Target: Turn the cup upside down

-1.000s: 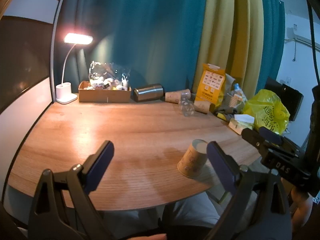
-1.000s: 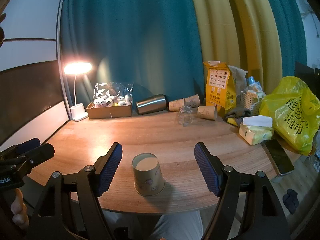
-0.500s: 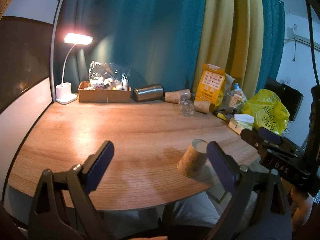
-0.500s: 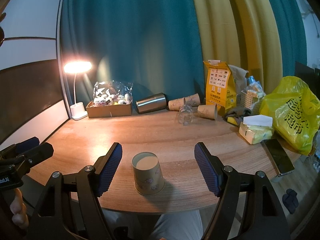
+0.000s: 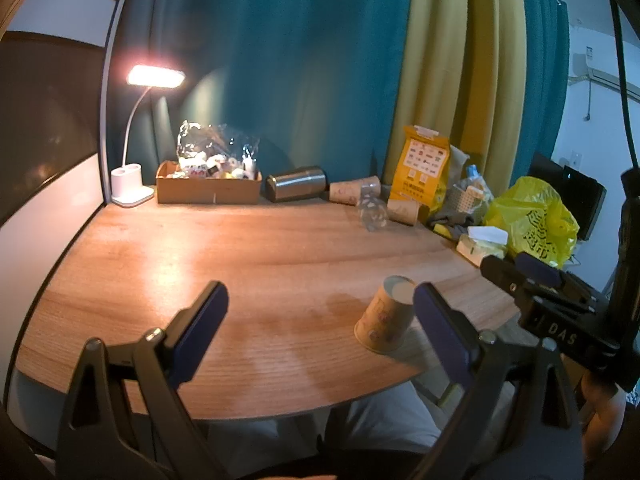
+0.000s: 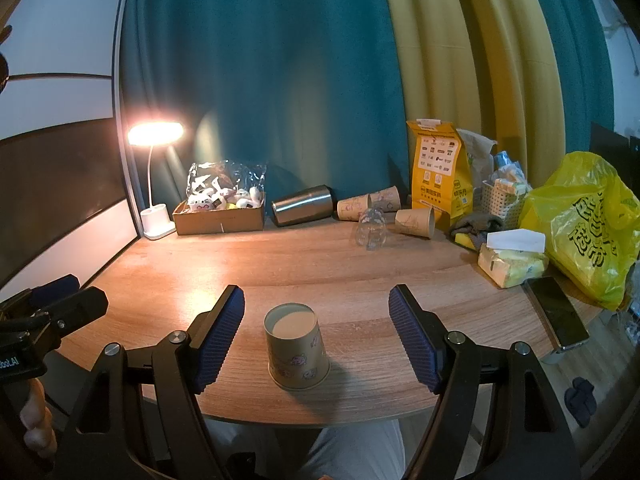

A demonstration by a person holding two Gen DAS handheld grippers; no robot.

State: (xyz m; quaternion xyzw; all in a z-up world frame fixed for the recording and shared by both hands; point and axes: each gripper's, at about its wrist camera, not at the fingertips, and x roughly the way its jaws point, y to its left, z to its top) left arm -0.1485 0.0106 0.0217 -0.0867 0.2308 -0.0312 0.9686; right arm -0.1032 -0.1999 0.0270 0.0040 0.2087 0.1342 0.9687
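A brown paper cup (image 6: 297, 346) with small cartoon prints stands on the wooden table (image 6: 360, 272) near its front edge, wide rim down and flat base up. It also shows in the left wrist view (image 5: 385, 314). My right gripper (image 6: 316, 316) is open and empty, with the cup between its blue-padded fingers, untouched. My left gripper (image 5: 320, 312) is open and empty, with the cup just inside its right finger (image 5: 438, 320). The right gripper also shows in the left wrist view (image 5: 536, 280).
Along the back stand a lit desk lamp (image 6: 154, 184), a cardboard box of small items (image 6: 220, 212), a lying steel tumbler (image 6: 302, 205), several lying paper cups (image 6: 414, 221), a clear plastic cup (image 6: 371, 232), a yellow bag (image 6: 440, 174). At right, tissues (image 6: 512, 258), a phone (image 6: 556, 314), a yellow plastic bag (image 6: 584, 224).
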